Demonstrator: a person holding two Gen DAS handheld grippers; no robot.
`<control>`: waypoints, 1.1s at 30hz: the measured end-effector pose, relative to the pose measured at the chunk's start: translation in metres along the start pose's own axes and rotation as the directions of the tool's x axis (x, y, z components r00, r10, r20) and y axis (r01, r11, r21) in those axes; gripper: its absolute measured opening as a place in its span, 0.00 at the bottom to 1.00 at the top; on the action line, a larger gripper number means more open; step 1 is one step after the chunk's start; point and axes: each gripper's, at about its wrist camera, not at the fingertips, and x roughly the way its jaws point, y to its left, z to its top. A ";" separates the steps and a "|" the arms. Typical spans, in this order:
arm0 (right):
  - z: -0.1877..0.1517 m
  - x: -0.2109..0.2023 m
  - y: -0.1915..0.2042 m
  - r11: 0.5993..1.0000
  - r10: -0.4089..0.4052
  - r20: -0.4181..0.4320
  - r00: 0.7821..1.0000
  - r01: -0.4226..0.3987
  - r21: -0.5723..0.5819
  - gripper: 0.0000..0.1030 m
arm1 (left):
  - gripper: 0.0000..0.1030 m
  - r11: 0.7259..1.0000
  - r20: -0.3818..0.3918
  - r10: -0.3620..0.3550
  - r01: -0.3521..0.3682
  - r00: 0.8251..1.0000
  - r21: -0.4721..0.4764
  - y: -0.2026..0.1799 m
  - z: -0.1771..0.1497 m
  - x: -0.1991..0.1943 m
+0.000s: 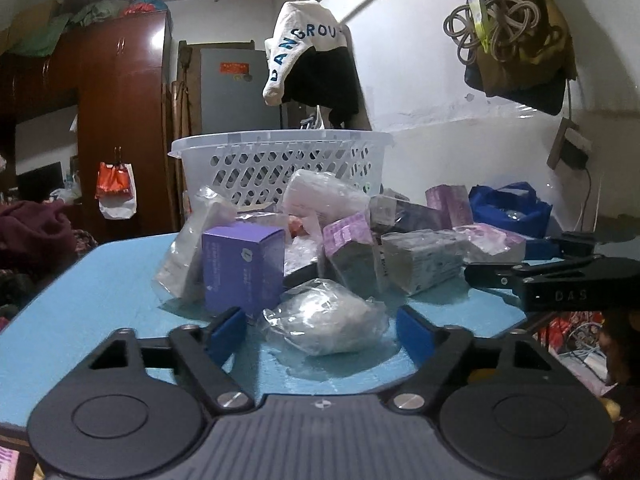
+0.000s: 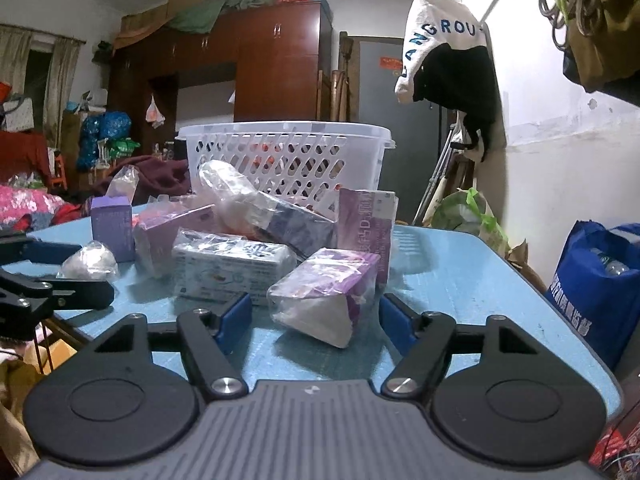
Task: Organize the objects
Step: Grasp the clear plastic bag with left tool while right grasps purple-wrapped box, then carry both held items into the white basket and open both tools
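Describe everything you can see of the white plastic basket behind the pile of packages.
The basket is white, slightly see-through plastic, with slanted slots cut in its wall and a broad, smooth rim. It stands upright at the far end of the blue table, behind the pile. A clear wrapped packet leans in front of its wall. Reddish shapes show through the slots; what they are is unclear.

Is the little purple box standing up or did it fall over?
Standing up. The purple box sits upright on the blue table, its top flap flat and level, its sides straight up and down.
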 end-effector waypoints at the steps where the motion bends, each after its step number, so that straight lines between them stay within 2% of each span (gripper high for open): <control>1: 0.000 -0.001 -0.001 1.000 -0.002 0.005 1.000 0.002 0.006 0.71 | 0.65 1.000 0.001 0.001 -0.001 1.000 -0.002 0.000 0.000 0.000; 3: -0.001 -0.002 -0.003 1.000 -0.007 0.010 1.000 0.007 0.012 0.71 | 0.61 1.000 0.006 0.012 -0.012 1.000 -0.004 0.001 0.000 -0.001; 7: -0.002 -0.003 0.000 0.998 -0.061 0.032 0.998 0.062 -0.005 0.71 | 0.61 1.000 0.018 0.013 -0.013 1.000 -0.015 0.003 -0.002 -0.002; 10: -0.002 -0.002 -0.001 0.999 -0.044 0.025 0.999 0.044 0.004 0.70 | 0.61 1.000 0.023 0.015 -0.015 1.000 -0.009 0.003 -0.002 -0.002; 12: -0.002 0.001 -0.001 0.999 -0.041 0.011 0.999 0.041 0.001 0.52 | 0.61 1.000 0.027 0.018 -0.018 0.999 -0.002 0.001 -0.002 -0.002; 16: 0.000 -0.006 -0.001 0.999 -0.038 0.034 0.999 0.038 -0.001 0.51 | 0.60 1.000 0.046 0.011 -0.010 0.999 -0.003 0.001 -0.003 -0.005; 24: 0.017 -0.039 -0.003 1.000 -0.001 0.135 0.991 -0.002 0.019 0.51 | 0.58 1.000 0.156 0.005 -0.003 0.988 -0.015 0.005 0.008 -0.028; 28: 0.050 -0.036 0.002 0.999 0.052 0.183 0.982 -0.051 -0.013 0.51 | 0.58 0.997 0.198 -0.032 0.045 0.980 -0.059 0.017 0.042 -0.030; 30: 0.075 -0.026 0.008 0.997 0.068 0.208 0.976 -0.059 -0.050 0.51 | 0.58 0.996 0.228 -0.045 0.062 0.973 -0.067 0.024 0.072 -0.023; 33: 0.121 0.011 0.015 0.991 0.084 0.240 0.967 -0.055 -0.125 0.51 | 0.58 0.993 0.217 -0.056 0.078 0.975 -0.092 0.041 0.130 0.008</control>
